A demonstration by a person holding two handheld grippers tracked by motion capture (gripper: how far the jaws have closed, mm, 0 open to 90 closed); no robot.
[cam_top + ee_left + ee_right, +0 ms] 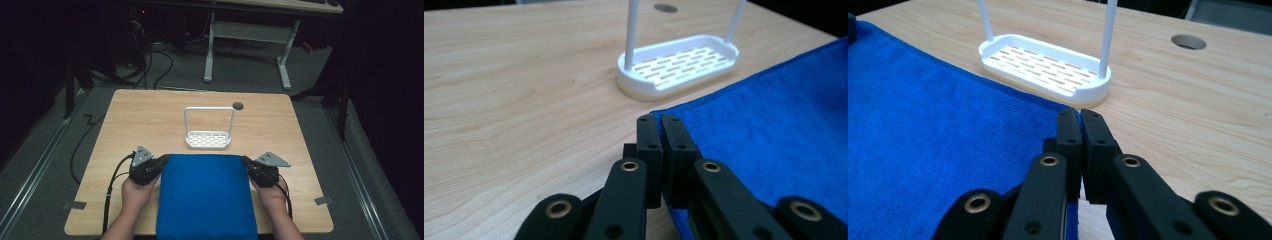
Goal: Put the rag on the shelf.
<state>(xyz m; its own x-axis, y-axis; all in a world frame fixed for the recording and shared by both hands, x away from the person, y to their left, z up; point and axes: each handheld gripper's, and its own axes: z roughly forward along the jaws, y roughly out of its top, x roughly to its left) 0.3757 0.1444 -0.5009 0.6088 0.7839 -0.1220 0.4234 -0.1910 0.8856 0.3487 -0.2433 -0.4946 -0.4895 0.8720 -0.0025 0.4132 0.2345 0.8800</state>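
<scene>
A: Report any readable writing.

B: Pale marks show on the left gripper [161,164] body; they are too small to read.

A: Count the items.

B: One blue terry-cloth towel [206,195] lies flat on the light wooden table [130,120], at the near edge, between the hands. One white slotted plastic tray with a tall wire hoop handle [208,139] stands just beyond it.

A: Gripper states?

B: The left gripper is clamped on the towel's far left corner. The right gripper [248,163] is clamped on the far right corner. The towel's near edge is cut off.
</scene>
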